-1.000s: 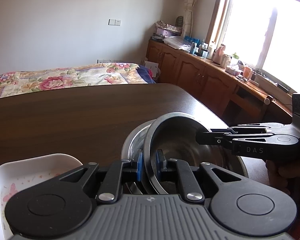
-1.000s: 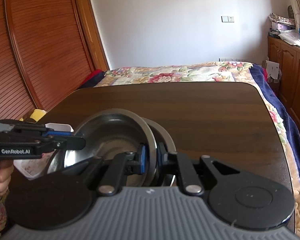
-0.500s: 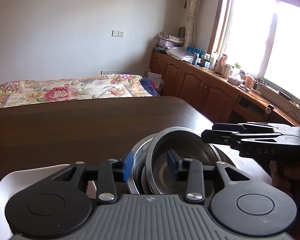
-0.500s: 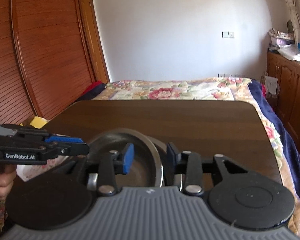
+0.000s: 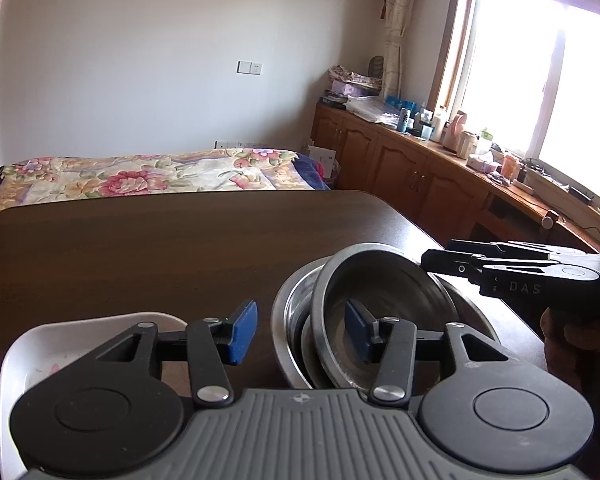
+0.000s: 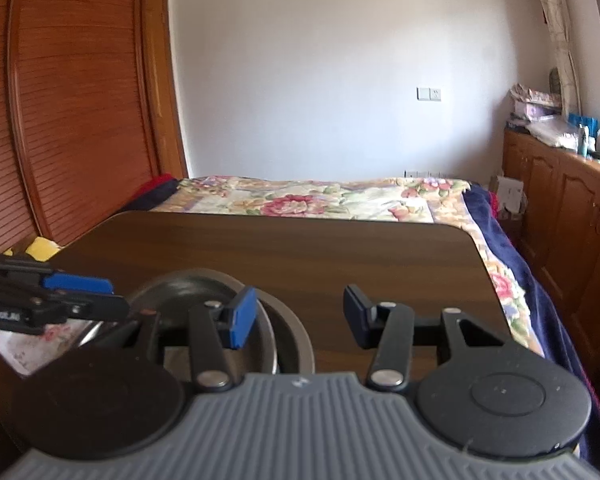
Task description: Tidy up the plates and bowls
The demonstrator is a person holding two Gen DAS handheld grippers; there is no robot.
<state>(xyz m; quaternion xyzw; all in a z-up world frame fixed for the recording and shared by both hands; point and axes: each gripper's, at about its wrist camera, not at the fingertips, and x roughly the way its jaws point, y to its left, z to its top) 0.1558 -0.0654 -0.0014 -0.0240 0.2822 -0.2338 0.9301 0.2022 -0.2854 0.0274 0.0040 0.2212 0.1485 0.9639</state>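
A small steel bowl (image 5: 384,300) lies tilted inside a larger steel bowl (image 5: 470,308) on the dark wooden table (image 5: 140,248). My left gripper (image 5: 300,332) straddles the near rims of both bowls; its jaws are opening and the blue pads (image 5: 242,332) touch nothing. The right gripper (image 5: 452,262) reaches in from the right at the small bowl's far rim. In the right wrist view my right gripper (image 6: 298,316) is also opening, pads clear, with the larger bowl's rim (image 6: 296,336) between them. The small bowl (image 6: 188,286) sits to its left, beside the left gripper (image 6: 80,296).
A white flowered plate (image 5: 60,344) lies on the table left of the bowls, also seen as the plate (image 6: 28,348). A hand (image 5: 572,340) holds the right gripper. Beyond the table are a flowered bed (image 5: 160,176) and wooden cabinets (image 5: 420,184).
Both grippers were shut on the small bowl's rim and have let go, jaws spreading apart. The small bowl has settled lower into the larger bowl. Both views have tilted upward a little.
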